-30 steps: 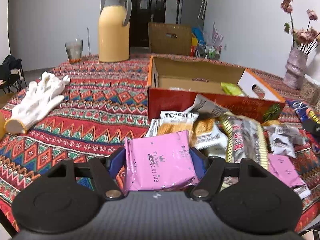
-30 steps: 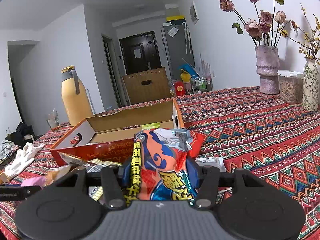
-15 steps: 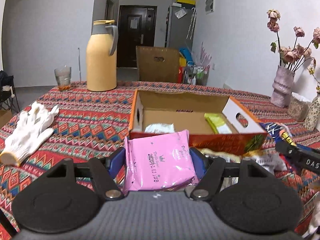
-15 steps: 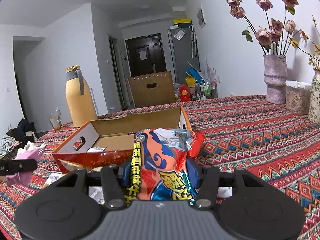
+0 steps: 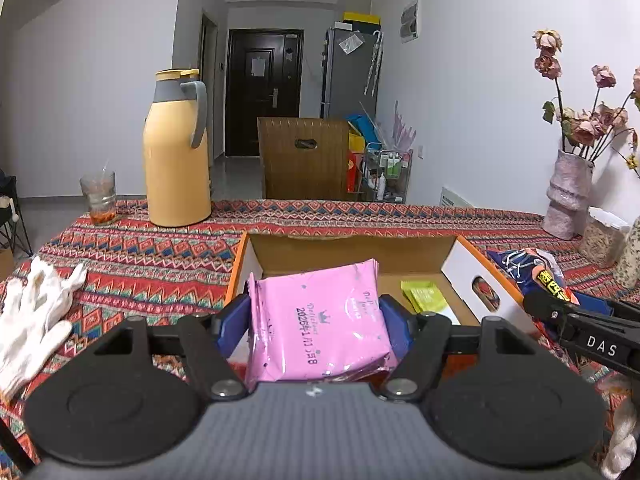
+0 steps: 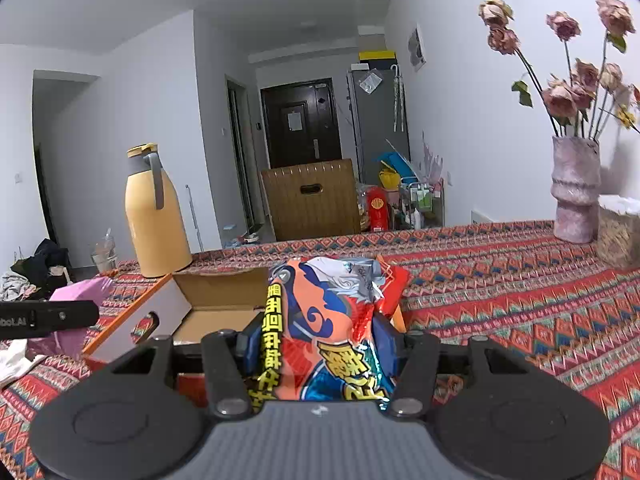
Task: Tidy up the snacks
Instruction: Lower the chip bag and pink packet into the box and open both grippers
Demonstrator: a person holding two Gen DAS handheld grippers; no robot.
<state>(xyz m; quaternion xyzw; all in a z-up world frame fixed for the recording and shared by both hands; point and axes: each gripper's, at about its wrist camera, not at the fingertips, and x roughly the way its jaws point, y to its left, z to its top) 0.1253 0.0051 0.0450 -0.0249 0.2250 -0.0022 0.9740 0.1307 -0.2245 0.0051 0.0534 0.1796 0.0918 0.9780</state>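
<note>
My left gripper (image 5: 316,320) is shut on a pink snack packet (image 5: 320,320), held just above the near wall of an open cardboard box (image 5: 352,246). A green packet (image 5: 426,296) lies inside the box. My right gripper (image 6: 316,338) is shut on an orange and blue snack bag (image 6: 324,328), raised at the box (image 6: 180,304) near its right end. In the left wrist view the right gripper (image 5: 580,326) and its bag (image 5: 532,272) show at the right. The pink packet (image 6: 86,292) and the left gripper's black finger (image 6: 44,318) appear at the left of the right wrist view.
A yellow thermos jug (image 5: 176,152) and a glass (image 5: 99,198) stand at the far left of the patterned tablecloth (image 5: 152,256). White gloves (image 5: 32,316) lie at the left. A vase of dried flowers (image 6: 574,192) and a basket (image 6: 618,232) stand at the far right.
Both grippers have risen and moved forward to the box with their packets. The pile of loose snacks in front of the box has dropped out of sight below them.
</note>
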